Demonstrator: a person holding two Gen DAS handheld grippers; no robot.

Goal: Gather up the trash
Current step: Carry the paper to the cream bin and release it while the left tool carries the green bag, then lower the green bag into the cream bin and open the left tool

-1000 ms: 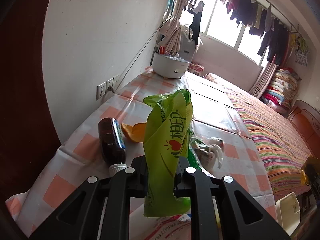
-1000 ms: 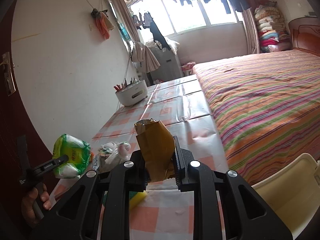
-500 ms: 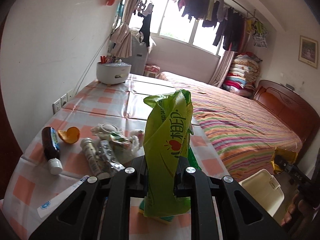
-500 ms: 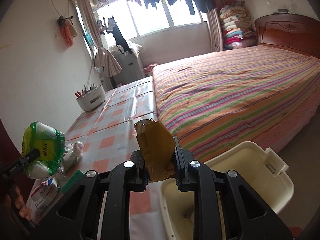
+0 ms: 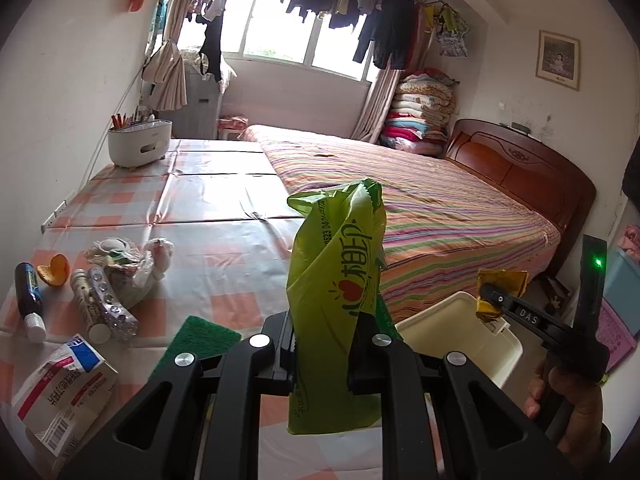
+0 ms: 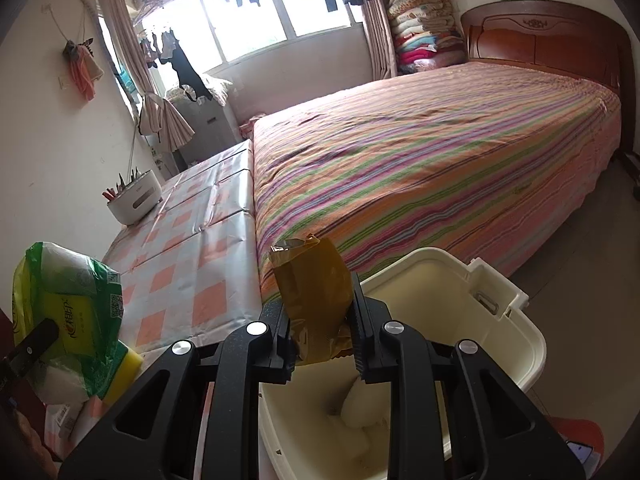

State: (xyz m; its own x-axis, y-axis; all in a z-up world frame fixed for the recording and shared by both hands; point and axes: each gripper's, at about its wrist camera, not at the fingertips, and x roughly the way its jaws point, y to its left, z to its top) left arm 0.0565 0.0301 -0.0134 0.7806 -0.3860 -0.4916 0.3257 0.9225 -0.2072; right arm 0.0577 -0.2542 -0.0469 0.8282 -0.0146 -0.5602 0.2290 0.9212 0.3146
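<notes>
My left gripper (image 5: 324, 320) is shut on a green plastic bag (image 5: 336, 264), which stands upright between its pads above the table's near edge. To its right, my right gripper (image 5: 490, 300) holds a crumpled brown wrapper (image 5: 502, 280) over the cream bin (image 5: 460, 320). In the right wrist view the right gripper (image 6: 318, 320) has the brown wrapper (image 6: 310, 280) between its pads, and its jaws are opening. It hangs directly above the open bin (image 6: 500, 320), with a white lump (image 6: 360, 404) lying at the bottom. The green bag (image 6: 68, 300) shows at far left.
On the checked tablecloth (image 5: 224, 200) lie a dark bottle (image 5: 27, 296), orange peel (image 5: 54, 270), a blister pack (image 5: 104, 304), crumpled plastic (image 5: 132, 256), a carton (image 5: 60, 384) and a green scouring pad (image 5: 204, 336). A white holder (image 5: 138, 146) stands far back. The striped bed (image 5: 440, 208) adjoins the table.
Both grippers swung right, away from the wall. The right gripper carried the brown wrapper from above the table to above the bin. The left gripper kept its hold on the green bag.
</notes>
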